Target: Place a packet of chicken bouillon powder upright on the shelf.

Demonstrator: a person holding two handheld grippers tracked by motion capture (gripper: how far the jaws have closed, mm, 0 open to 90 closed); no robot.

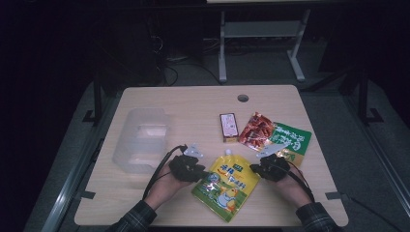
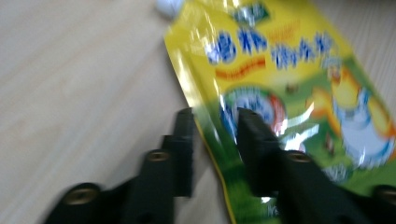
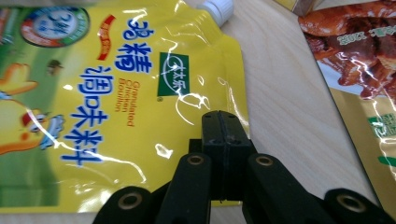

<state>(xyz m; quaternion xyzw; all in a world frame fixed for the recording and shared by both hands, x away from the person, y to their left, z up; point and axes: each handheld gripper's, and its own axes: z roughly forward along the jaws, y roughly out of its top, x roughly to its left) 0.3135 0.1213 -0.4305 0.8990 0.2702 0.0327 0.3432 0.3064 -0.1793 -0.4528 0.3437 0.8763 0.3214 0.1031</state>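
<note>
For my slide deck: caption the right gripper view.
Right gripper, jaws shut on the edge of the yellow seasoning pouch, beside a red snack packet.

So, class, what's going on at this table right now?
A person works a hand-held gripper in each hand on a yellow spouted pouch lying on the wooden table. The right hand-held gripper is shut, its tips at the pouch's edge. The left hand-held gripper has its jaws apart, straddling the opposite edge. Beyond lie a red snack packet, a green packet, a small box and a clear plastic tub.
</note>
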